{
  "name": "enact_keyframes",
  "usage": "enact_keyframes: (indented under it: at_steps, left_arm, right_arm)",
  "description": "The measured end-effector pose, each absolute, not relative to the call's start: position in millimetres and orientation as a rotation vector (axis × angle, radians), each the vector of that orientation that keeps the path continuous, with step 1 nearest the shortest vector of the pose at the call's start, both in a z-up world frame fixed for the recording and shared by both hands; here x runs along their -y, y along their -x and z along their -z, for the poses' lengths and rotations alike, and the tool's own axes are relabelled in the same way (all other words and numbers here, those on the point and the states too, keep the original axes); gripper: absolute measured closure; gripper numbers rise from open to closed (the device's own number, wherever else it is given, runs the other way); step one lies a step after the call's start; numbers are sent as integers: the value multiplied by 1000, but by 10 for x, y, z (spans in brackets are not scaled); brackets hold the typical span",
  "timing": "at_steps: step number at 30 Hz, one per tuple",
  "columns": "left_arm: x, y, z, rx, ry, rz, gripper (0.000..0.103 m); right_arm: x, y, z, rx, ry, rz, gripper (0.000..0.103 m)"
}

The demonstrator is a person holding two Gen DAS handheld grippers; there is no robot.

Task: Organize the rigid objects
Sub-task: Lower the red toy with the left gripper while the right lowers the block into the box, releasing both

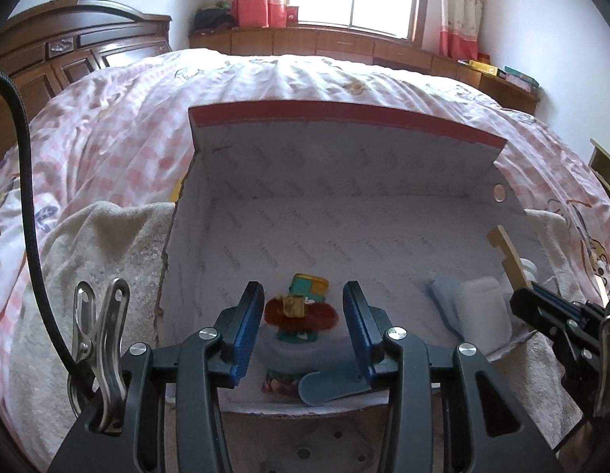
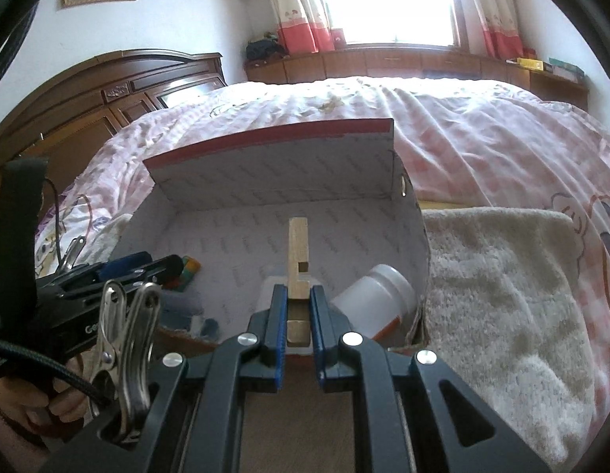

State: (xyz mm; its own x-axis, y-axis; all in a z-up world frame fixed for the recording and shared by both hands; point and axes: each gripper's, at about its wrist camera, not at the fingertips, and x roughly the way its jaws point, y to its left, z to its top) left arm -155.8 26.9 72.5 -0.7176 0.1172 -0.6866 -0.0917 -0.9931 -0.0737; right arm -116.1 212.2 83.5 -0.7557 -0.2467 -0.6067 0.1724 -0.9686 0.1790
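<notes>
The right tongs [image 2: 298,307] are clamped on a notched wooden block [image 2: 297,252], holding it upright over the near right part of the open box [image 2: 265,181], which sits on a towel [image 2: 502,276] on the bed [image 2: 462,126]. The left tongs [image 1: 303,315] are apart and hold nothing, poised above the near edge of the box over a small pile of toys [image 1: 301,311] lying on a clear lid and a blue scoop [image 1: 328,384].

The grip is only on the block's lower end, so the tall part stands free above the pads; a tilt of the wrist could let it pivot or slip out. Directly below and just right of it lie a white bottle [image 2: 377,295] on its side and a white container [image 1: 482,315]. Dropped from here, the block would likely land on the round bottle and roll or bounce off, possibly over the low, torn near wall.

The box rests on soft bedding, so pressing down on its floor or rim could tip it and shift the contents. The two tongs are near each other at the box's front; a sideways sweep by either could knock them together.
</notes>
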Motion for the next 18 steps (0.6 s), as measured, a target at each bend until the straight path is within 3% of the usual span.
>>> enact_keyframes:
  at_steps: [8,18]
  left_arm:
    - [-260,1601,-634,36,1176,-2813,61]
    - [-231,1556,-665,45,1169,-2822,61]
  right_arm:
    - [-2124,1246,-748,175,-983,2768,90]
    - [-2055,1187,-787,181,-934,2762,68]
